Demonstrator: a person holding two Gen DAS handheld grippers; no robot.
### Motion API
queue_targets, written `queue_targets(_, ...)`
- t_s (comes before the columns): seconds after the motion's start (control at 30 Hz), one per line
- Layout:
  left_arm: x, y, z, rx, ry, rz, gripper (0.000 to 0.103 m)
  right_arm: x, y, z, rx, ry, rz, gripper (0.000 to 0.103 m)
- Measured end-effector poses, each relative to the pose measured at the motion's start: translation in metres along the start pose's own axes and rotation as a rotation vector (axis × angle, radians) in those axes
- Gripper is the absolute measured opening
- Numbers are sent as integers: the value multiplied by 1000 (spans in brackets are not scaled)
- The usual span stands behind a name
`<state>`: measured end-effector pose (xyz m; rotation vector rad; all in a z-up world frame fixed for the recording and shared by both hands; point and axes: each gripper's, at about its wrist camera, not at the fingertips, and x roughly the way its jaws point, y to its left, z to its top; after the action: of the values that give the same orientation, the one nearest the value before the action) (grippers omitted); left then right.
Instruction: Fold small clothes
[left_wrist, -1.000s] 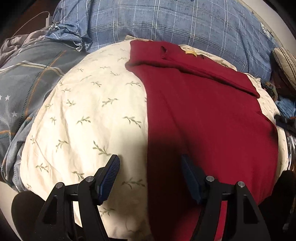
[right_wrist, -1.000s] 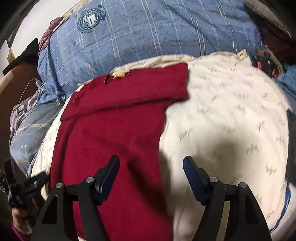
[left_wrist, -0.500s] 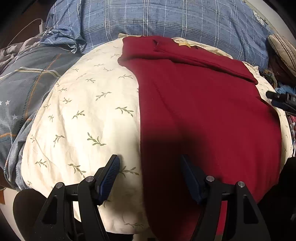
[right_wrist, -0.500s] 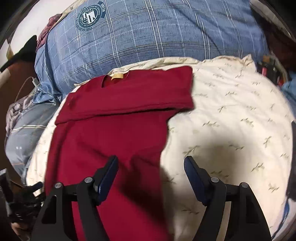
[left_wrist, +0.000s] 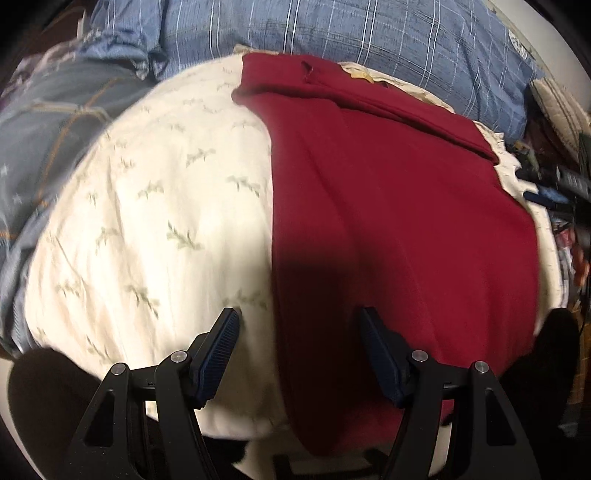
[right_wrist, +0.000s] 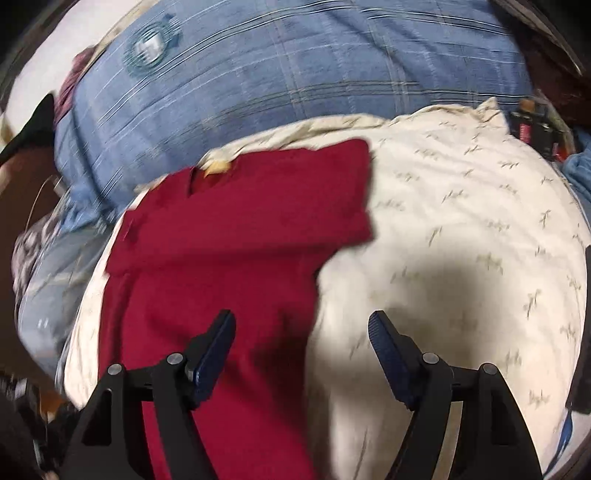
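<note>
- While both sets of jaws stand wide and hold nothing, the red shirt (left_wrist: 399, 206) lies flat on the cream leaf-print quilt (left_wrist: 155, 206), its sleeves already turned in across the far end
- Left gripper (left_wrist: 299, 354) straddles the shirt's left edge near the hem; right gripper (right_wrist: 301, 354) straddles its right edge
- To fold cleanly, I would pinch both near corners together and carry the hem level toward the collar
- A round crest on the blue plaid bedding (right_wrist: 295, 74) is too blurred to read

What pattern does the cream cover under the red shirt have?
The cream cover has small green leafy sprigs, clearest in the left wrist view.
</note>
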<state>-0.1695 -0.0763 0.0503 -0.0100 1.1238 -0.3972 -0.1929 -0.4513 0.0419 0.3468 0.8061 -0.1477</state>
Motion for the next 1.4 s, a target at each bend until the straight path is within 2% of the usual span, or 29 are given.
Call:
queue_targets(0.07,-4,3,-4,-4,12,-23,67,-10,3,-17,-28,19,33,76)
queue_targets(0.2,-6,10,-14,2,9,1,67,-27,0,-57,-45,79,87,76)
queue_targets(0.27,-6,13,-16,-7,8,-22,67,-31,-2,-73,-43,118,116,76)
queue_targets(0.47,-4,14,-23,-7,22,-75,67,-34,-6,-107,-42,175,129,76)
queue_targets(0.6,-1,12,-24,-6,37,-106,66,-27,-9,-126,-15,225,179,76)
queue_targets(0.77,5,6,-18,14,44,-122,63,-21,-10,-136,26,236,221,76)
queue_targets(0.87,5,4,-15,9,62,-166,50,-25,-2,-137,-24,235,244,70)
queue_targets(0.97,11,10,-11,-16,70,-173,50,-26,2,-135,-66,242,255,69)
queue_targets(1.07,13,15,-9,-65,64,-187,53,-20,-7,-134,-7,256,211,70)
queue_targets(1.23,15,10,-10,-27,63,-164,53,-18,-13,-138,13,266,232,70)
queue_targets(1.27,15,8,-9,-24,64,-164,52,-18,-12,-138,14,264,235,72)
queue_targets(1.33,14,8,-8,-28,67,-161,41,-18,-8,-141,-5,266,235,72)
queue_targets(1.37,14,8,-9,-31,69,-154,25,-18,-7,-141,-18,269,235,68)
queue_targets(1.4,15,9,-9,-35,73,-146,14,-18,-5,-141,-40,270,245,65)
